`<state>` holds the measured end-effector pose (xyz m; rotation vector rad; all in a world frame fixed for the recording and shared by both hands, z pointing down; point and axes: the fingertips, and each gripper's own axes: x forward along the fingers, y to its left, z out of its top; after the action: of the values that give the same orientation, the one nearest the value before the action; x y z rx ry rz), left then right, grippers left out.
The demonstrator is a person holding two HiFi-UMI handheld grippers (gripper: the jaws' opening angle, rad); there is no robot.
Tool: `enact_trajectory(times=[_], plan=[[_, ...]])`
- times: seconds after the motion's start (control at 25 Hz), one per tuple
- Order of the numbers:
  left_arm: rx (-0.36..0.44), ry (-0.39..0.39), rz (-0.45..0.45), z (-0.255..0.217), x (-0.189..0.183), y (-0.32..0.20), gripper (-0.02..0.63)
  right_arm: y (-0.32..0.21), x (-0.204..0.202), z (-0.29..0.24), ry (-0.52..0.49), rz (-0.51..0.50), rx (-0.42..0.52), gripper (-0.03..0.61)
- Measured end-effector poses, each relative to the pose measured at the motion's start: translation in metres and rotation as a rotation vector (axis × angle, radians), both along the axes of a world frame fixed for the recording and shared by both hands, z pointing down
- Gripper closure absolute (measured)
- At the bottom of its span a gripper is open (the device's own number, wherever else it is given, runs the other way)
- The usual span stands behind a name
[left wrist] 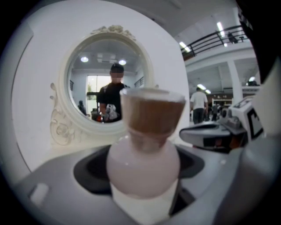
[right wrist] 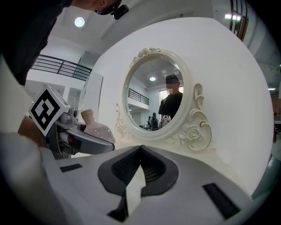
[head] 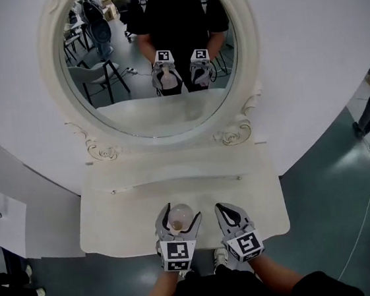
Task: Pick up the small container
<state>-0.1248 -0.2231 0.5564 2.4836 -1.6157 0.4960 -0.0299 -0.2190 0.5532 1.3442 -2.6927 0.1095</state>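
The small container (head: 179, 217) is a round pale pink bottle with a brown neck. It sits between the jaws of my left gripper (head: 178, 226), which is shut on it above the front of the white dressing table (head: 115, 231). In the left gripper view the small container (left wrist: 145, 158) fills the middle, upright, with both jaws against its belly. My right gripper (head: 228, 216) is just to the right, shut with nothing in it; in the right gripper view its jaw tips (right wrist: 140, 148) meet, and the small container (right wrist: 94, 125) shows at the left.
A large oval mirror (head: 151, 55) in an ornate white frame stands behind the table against a white wall and reflects the person and both grippers. A raised shelf (head: 174, 172) runs along the table's back. Grey floor lies on both sides.
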Motion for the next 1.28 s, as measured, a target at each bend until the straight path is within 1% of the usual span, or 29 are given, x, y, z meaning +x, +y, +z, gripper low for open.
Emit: enact_trajectory(times=[0.28, 0.6, 0.88, 1.28], plan=[[0.076, 0.026, 0.004, -0.037, 0.000, 0.004, 0.207, -0.001, -0.001, -0.034, -0.002, 0.000, 0.072, 0.574], [0.127, 0.053, 0.011, -0.062, -0.004, 0.003, 0.207, -0.005, -0.006, -0.071, -0.016, -0.008, 0.158, 0.574], [0.140, 0.057, 0.017, -0.068, -0.008, 0.000, 0.207, -0.008, 0.002, -0.089, -0.027, 0.032, 0.194, 0.574], [0.139, 0.059, 0.032, -0.071, -0.008, 0.002, 0.207, -0.011, 0.007, -0.097, 0.001, 0.061, 0.214, 0.575]])
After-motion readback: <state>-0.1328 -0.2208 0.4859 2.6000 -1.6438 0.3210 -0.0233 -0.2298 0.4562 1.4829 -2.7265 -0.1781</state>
